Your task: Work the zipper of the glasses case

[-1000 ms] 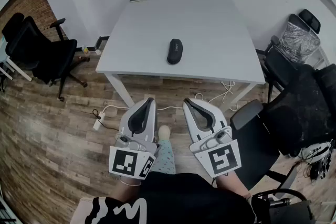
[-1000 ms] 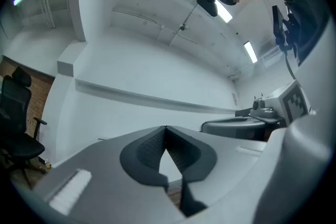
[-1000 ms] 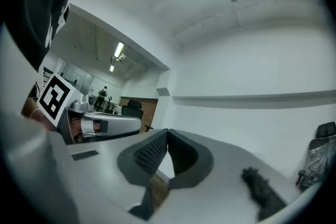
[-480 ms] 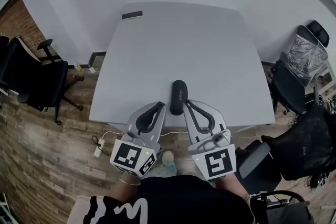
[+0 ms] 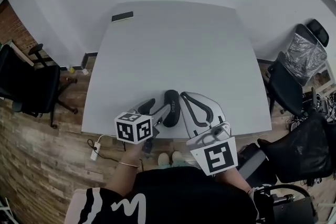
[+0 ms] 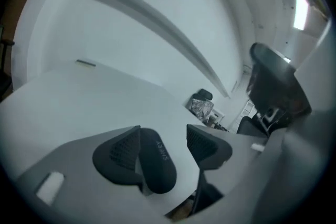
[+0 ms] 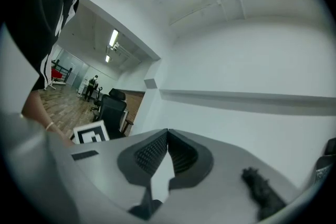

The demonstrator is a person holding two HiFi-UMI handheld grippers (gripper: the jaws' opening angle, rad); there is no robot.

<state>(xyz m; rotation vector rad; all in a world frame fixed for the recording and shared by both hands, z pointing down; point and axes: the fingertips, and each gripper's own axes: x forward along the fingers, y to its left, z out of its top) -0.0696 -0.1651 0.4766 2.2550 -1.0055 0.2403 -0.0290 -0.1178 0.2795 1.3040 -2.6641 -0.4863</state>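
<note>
A black, oval, zip-up glasses case lies on the white rectangular table, close to the middle of the table's near edge, with its long axis pointing toward the table's far side. It bears pale lettering on its lid.

The left gripper reaches over the table's near edge, rolled to one side so that its marker cube hangs just off that edge. Its jaws have just been opening and now stand well apart with the case between them. The case lies against one ribbed pad, while a clear gap of table top separates it from the other pad, so nothing is gripped.

The right gripper also lies over the table's near edge, pointing level across the top. Its jaws meet at the tips with nothing between them.

A small dark flat object sits at the table's far left corner.
</note>
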